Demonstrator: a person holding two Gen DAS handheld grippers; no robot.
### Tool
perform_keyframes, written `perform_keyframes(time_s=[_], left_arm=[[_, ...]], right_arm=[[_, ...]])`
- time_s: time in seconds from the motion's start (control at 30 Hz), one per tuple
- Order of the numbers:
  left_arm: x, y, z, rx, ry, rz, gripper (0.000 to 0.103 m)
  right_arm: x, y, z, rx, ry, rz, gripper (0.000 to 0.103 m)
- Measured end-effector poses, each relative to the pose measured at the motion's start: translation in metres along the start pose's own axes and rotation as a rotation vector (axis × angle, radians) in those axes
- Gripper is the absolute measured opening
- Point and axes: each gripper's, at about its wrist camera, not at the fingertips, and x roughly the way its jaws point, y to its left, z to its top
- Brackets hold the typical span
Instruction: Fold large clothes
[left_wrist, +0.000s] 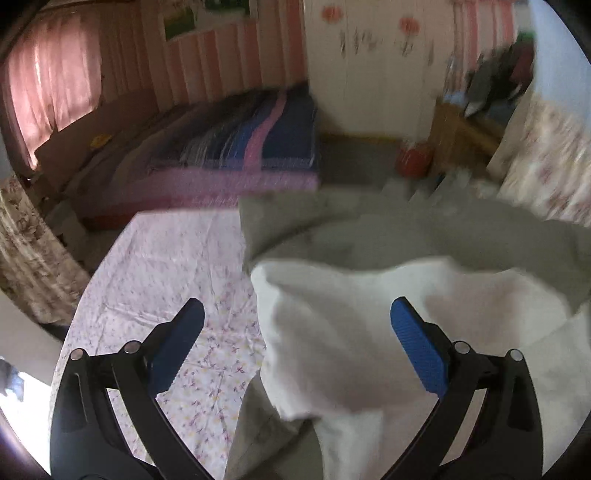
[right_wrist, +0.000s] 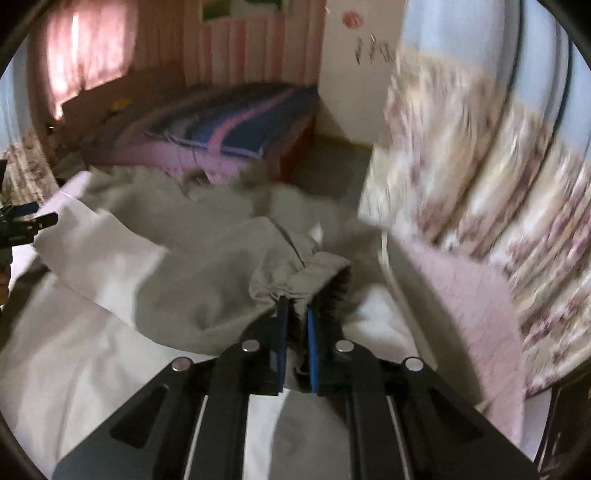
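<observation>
A large grey-green garment with a white lining lies crumpled on a floral sheet. My left gripper is open and empty, its blue pads spread just above the white lining's edge. My right gripper is shut on a bunched grey cuff of the garment, with a dark inner opening beside it. The rest of the garment spreads to the left in the right wrist view. The left gripper's tip shows at that view's far left edge.
A bed with a blue and pink striped cover stands behind. A floral curtain hangs close on the right. A red object and a wooden cabinet stand at the back right. Pink curtains cover the window.
</observation>
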Motion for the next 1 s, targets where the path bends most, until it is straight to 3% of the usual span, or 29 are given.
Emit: perform_keyframes(time_s=[0.07, 0.13, 0.27, 0.37, 0.4, 0.43, 0.47, 0.5, 0.67, 0.77, 0.83, 1.0], left_arm=[[0.027, -0.001, -0.01, 0.022, 0.08, 0.054, 0.096], [0.045, 0.005, -0.023, 0.033, 0.118, 0.059, 0.095], [0.046, 0.019, -0.027, -0.009, 0.1, 0.04, 0.097], [0.042, 0.02, -0.029, 0.017, 0.068, 0.052, 0.097], [0.039, 0.021, -0.03, 0.018, 0.058, 0.046, 0.097], [0.036, 0.021, -0.03, 0.02, 0.05, 0.043, 0.096], [0.027, 0.02, -0.032, 0.023, 0.03, 0.032, 0.095], [0.015, 0.022, -0.037, 0.028, 0.004, 0.016, 0.095], [-0.052, 0.031, -0.054, 0.035, -0.13, -0.038, 0.098], [-0.09, 0.04, -0.071, 0.005, -0.194, -0.074, 0.1], [-0.107, 0.043, -0.08, -0.014, -0.215, -0.094, 0.1], [-0.137, 0.054, -0.105, -0.069, -0.219, -0.148, 0.1]], right_arm=[[0.015, -0.012, -0.013, 0.043, 0.028, 0.002, 0.011], [0.018, -0.019, -0.023, 0.058, 0.024, 0.011, 0.015], [0.018, -0.02, -0.03, 0.056, 0.016, -0.007, 0.018], [0.012, -0.023, -0.028, 0.075, 0.01, -0.006, 0.032], [0.008, -0.026, -0.026, 0.094, 0.001, 0.017, 0.039], [0.0, -0.031, -0.026, 0.12, -0.01, 0.05, 0.053], [-0.016, -0.038, -0.028, 0.155, -0.037, 0.082, 0.065], [-0.031, -0.043, -0.031, 0.177, -0.066, 0.084, 0.069], [-0.099, -0.071, -0.064, 0.204, -0.121, -0.008, 0.074], [-0.118, -0.09, -0.094, 0.2, -0.085, -0.115, 0.075], [-0.122, -0.102, -0.114, 0.227, -0.046, -0.137, 0.075], [-0.128, -0.117, -0.17, 0.375, 0.031, -0.057, 0.08]])
